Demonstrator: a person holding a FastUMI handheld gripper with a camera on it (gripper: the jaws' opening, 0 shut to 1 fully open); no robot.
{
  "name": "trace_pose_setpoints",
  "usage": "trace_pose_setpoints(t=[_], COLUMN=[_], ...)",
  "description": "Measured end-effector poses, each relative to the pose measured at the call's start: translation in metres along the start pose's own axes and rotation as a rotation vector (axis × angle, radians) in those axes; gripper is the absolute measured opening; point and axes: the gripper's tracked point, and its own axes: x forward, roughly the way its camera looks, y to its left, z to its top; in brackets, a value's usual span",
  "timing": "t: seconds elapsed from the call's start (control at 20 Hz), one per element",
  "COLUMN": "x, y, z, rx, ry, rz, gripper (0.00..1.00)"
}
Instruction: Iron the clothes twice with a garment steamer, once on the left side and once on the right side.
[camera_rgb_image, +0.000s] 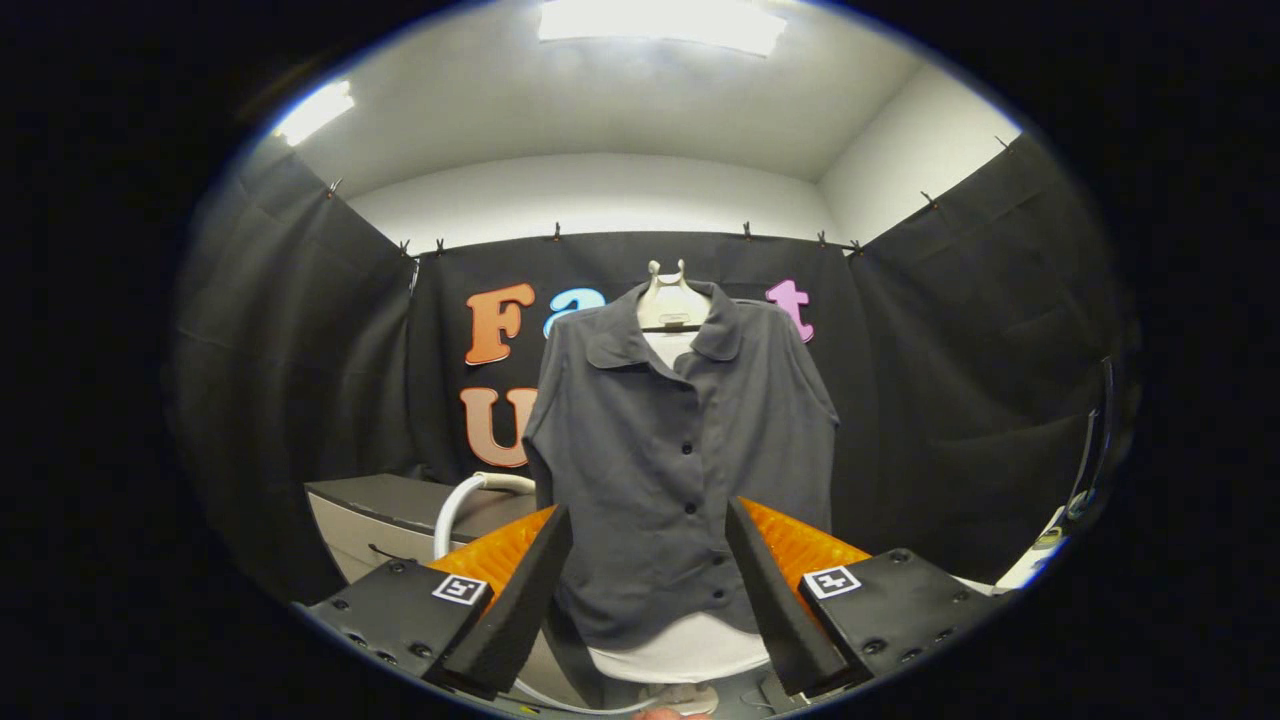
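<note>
A dark grey button-up shirt (660, 430) hangs upright on a pale dress form (672, 305) in front of the booth's back wall. White cloth (690, 652) shows below its hem. My gripper (648, 510) is open, and the lower half of the shirt shows in the wide gap between its fingers, some way beyond the tips. Nothing is held. A white hose (462, 500) curves up just left of the shirt, behind my left finger. A pale object (680, 696) lies low between the fingers, too cut off to identify.
A grey cabinet or table (385, 510) stands to the left of the shirt, with the hose rising beside it. Black cloth walls close in at the left, back and right. Some pale items (1040, 550) sit at the far right.
</note>
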Motion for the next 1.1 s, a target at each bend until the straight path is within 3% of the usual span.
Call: trace_pose_setpoints(t=[0.3,0.65,0.95,1.1], x=[0.061,0.153,0.277,0.342], y=[0.099,0.222,0.274,0.289], z=[0.001,0.0,-0.011,-0.042], rx=[0.023,0.06,-0.021,-0.098], ry=[0.018,0.079,0.181,0.281], rz=[0.154,0.269,0.212,0.179], gripper=[0.99,0.98,0.98,0.98])
